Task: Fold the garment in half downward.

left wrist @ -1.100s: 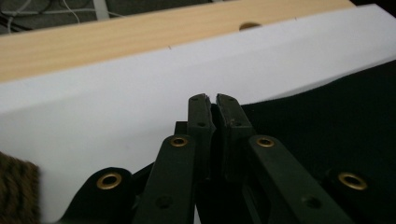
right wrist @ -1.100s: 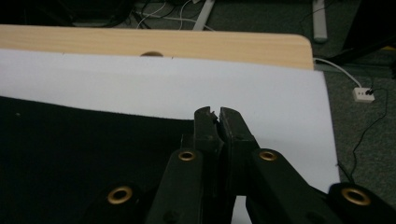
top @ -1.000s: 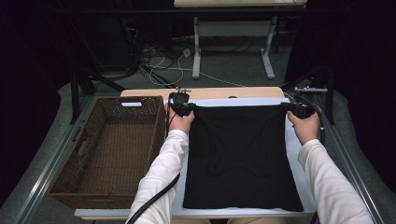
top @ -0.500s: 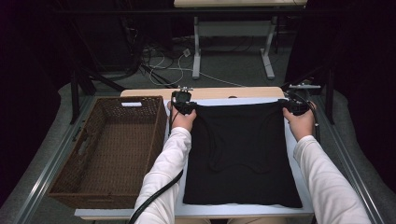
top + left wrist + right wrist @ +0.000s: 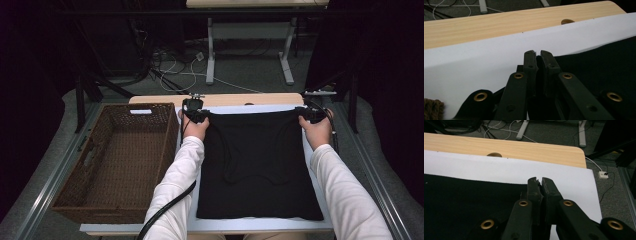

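Left gripper [image 5: 196,113] and right gripper [image 5: 311,115] fingers pinch the black cloth [image 5: 257,165] at its 12 o'clock corners — cloth spread flat; wicker basket [image 5: 115,160] at 9 o'clock awaits — folding not begun.

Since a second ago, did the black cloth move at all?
Yes. The black cloth has been pulled a little toward the table's far wooden edge; its top edge now lies nearer that edge, with both grippers' jaws pinching its far corners.

A fixed overhead camera looks forward across the table [image 5: 260,227], while both claw cameras peer closely along its far edge.
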`<state>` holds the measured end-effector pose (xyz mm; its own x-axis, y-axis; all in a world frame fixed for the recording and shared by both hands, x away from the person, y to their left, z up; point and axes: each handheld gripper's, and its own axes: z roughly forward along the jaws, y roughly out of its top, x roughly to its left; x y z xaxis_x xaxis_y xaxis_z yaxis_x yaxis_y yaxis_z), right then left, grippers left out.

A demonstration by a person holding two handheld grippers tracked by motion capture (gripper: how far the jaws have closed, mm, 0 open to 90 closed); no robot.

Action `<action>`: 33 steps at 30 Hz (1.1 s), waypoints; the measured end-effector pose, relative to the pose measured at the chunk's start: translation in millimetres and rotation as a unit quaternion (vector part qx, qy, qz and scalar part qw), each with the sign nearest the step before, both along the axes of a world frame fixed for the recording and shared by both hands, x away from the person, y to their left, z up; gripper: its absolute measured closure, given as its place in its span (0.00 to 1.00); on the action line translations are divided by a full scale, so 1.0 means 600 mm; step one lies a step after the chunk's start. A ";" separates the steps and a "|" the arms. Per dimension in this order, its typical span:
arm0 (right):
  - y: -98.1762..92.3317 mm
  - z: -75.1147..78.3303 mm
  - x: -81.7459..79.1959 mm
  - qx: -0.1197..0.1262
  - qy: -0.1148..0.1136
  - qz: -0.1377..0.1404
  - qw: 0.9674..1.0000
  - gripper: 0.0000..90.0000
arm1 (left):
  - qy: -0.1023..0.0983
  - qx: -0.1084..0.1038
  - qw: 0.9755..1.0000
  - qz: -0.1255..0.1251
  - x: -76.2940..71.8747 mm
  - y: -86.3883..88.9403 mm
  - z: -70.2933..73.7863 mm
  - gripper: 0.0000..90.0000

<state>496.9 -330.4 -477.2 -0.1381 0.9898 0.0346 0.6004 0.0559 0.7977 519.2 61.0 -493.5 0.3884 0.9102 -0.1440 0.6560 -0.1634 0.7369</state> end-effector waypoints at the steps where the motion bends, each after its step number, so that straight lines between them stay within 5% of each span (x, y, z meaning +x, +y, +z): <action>1: 0.000 -0.001 0.000 0.003 0.001 -0.001 1.000 0.95 | 0.001 0.001 1.000 0.001 0.000 0.000 -0.001 0.93; 9: -0.001 -0.006 0.004 0.027 0.001 -0.013 1.000 0.89 | 0.005 -0.006 1.000 0.011 0.006 0.000 -0.005 0.87; 12: 0.002 -0.007 0.005 0.010 -0.005 -0.025 1.000 0.70 | 0.004 -0.003 1.000 0.020 0.008 0.002 -0.005 0.76; 17: 0.000 -0.007 0.003 0.005 -0.001 -0.033 0.999 0.54 | 0.002 0.003 0.999 0.040 0.007 0.008 -0.005 0.50; 27: 0.012 0.008 -0.015 -0.009 -0.001 -0.021 1.000 0.39 | 0.019 -0.020 0.999 0.041 -0.013 0.003 -0.001 0.21; 33: 0.027 0.020 -0.048 0.004 -0.006 0.001 1.000 0.35 | 0.035 -0.045 0.998 0.028 -0.042 -0.013 0.010 0.10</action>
<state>468.3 -314.0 -465.2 -0.1414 0.9891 0.0408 0.5899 0.0511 0.8058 493.9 52.9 -487.4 0.3228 0.9125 -0.2513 0.7124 -0.0594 0.6993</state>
